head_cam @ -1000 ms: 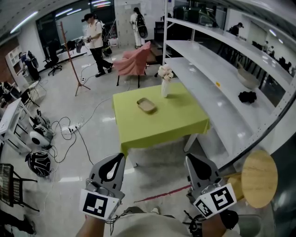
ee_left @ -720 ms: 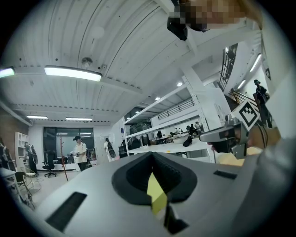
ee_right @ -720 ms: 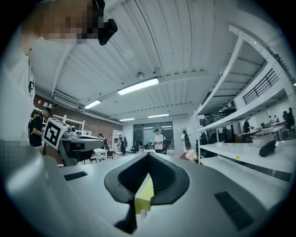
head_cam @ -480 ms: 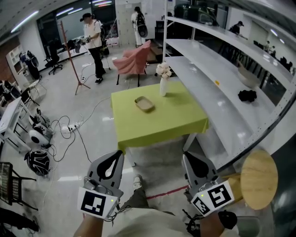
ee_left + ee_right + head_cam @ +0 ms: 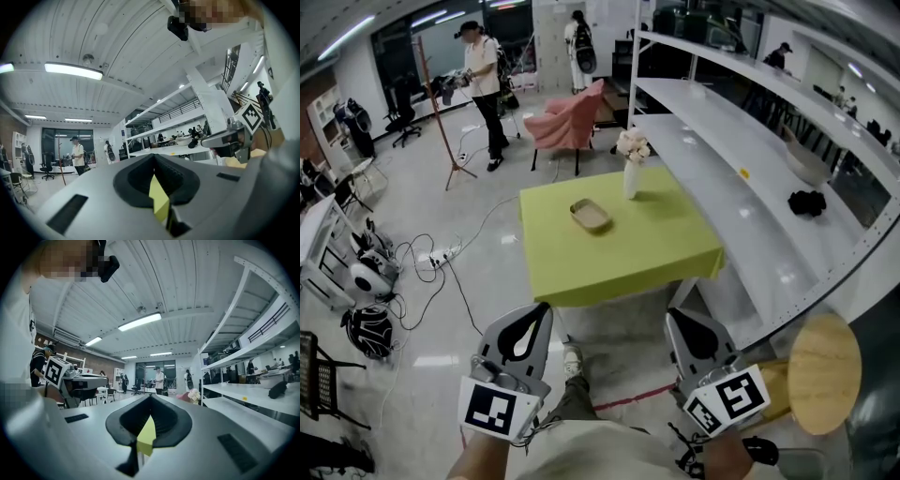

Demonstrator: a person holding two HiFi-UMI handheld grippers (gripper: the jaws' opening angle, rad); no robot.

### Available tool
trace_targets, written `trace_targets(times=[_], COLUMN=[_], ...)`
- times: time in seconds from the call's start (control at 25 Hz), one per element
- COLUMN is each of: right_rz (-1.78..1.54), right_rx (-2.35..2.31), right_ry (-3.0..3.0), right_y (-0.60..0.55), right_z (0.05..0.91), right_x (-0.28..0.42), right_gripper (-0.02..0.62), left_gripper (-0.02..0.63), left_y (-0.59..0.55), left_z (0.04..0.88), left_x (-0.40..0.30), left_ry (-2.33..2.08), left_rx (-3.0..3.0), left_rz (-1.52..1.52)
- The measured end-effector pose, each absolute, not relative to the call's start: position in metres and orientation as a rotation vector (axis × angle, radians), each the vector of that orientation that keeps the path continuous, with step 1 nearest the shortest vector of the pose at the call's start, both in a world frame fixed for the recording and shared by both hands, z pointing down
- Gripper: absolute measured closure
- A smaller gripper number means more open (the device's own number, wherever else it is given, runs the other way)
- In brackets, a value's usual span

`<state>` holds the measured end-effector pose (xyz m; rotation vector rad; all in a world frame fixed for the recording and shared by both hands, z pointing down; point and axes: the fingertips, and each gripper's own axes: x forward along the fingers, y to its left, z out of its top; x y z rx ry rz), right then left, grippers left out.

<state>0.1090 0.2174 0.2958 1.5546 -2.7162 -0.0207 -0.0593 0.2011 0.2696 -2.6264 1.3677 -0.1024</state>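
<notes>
Both grippers are held low and close to the person's body, pointing forward and up. In the head view my left gripper [image 5: 528,317] is at the lower left and my right gripper [image 5: 685,321] at the lower right; both are shut with nothing between the jaws. The left gripper view shows its jaws [image 5: 153,158] pressed together, with the right gripper's marker cube beyond them. In the right gripper view the jaws [image 5: 150,398] are likewise closed. Ahead stands a table with a yellow-green cloth [image 5: 619,258], bearing a tan shallow dish [image 5: 590,216] and a white vase of flowers [image 5: 632,167].
Long white shelves [image 5: 741,178] run along the right, with a bowl [image 5: 806,161] and a black item [image 5: 807,202]. A round wooden stool [image 5: 823,370] is at the right. A pink-draped chair [image 5: 572,122], floor cables [image 5: 441,258] and a standing person [image 5: 483,75] lie beyond.
The view has shifted slightly toward the table and a shoe now shows below it. The far person stepped left. Both grippers stay shut and in place.
</notes>
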Motion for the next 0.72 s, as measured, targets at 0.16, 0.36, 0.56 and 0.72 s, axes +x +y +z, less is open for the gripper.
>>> trace_targets(times=[0.16, 0.36, 0.56, 0.72], right_rz=[-0.01, 0.017, 0.047, 0.073], right_rx=[1.54, 1.509, 1.485, 1.48], right_ry=[-2.705, -2.691, -2.668, -2.638], right_y=[0.183, 0.128, 0.066, 0.016], right_z=[0.303, 0.31, 0.313, 0.313], right_x=[0.1, 0.088, 0.074, 0.065], right_gripper=[0.589, 0.589, 0.589, 0.589], left_gripper=[0.6, 0.6, 0.6, 0.6], left_y=[0.168, 0.112, 0.05, -0.004], left_z=[0.274, 0.278, 0.28, 0.279], left_x=[-0.067, -0.075, -0.083, -0.089], left_ry=[1.375, 1.378, 1.374, 1.36], left_rx=[-2.634, -2.643, -2.674, -2.699], left_rz=[-0.108, -0.121, -0.136, -0.144])
